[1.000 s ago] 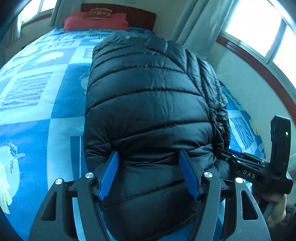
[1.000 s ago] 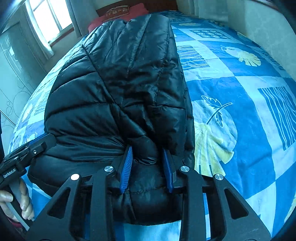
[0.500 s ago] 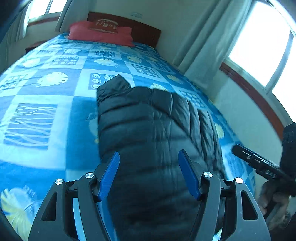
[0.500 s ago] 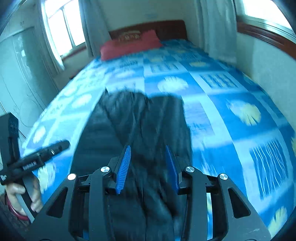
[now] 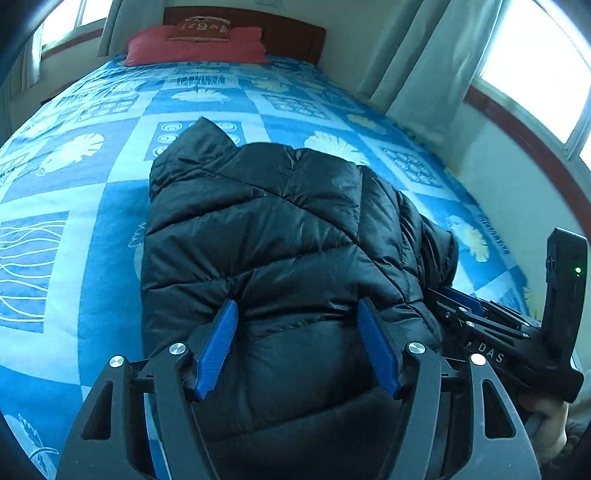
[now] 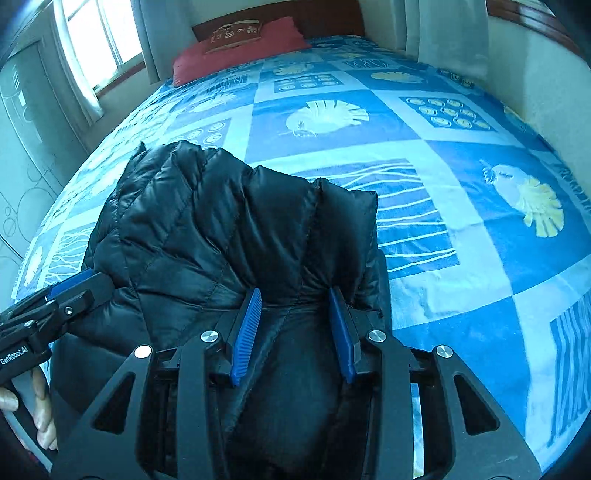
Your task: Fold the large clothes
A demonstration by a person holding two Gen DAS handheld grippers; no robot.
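A black quilted puffer jacket [image 5: 277,229] lies lengthwise on the blue patterned bedspread [image 5: 74,258], its far end pointing at the headboard. My left gripper [image 5: 297,306] is shut on the jacket's near edge, with puffy fabric bulging between the wide-set blue pads. My right gripper [image 6: 295,295] pinches a bunched fold of the same jacket [image 6: 207,229] at its near right side. Each gripper shows in the other's view: the right gripper [image 5: 447,295] at the jacket's right flank, the left gripper [image 6: 85,280] at its left flank. A hand [image 5: 546,421] holds the right one.
The bedspread [image 6: 443,221] stretches far beyond and beside the jacket. A red pillow [image 5: 195,46] lies against the dark wooden headboard [image 5: 288,29]. Curtains [image 5: 424,66] and windows line the wall to the right, close to the bed's edge.
Both grippers have drawn back toward the bed's near end with the jacket in their jaws. The jacket fills less of each view, and more bedspread shows beyond it.
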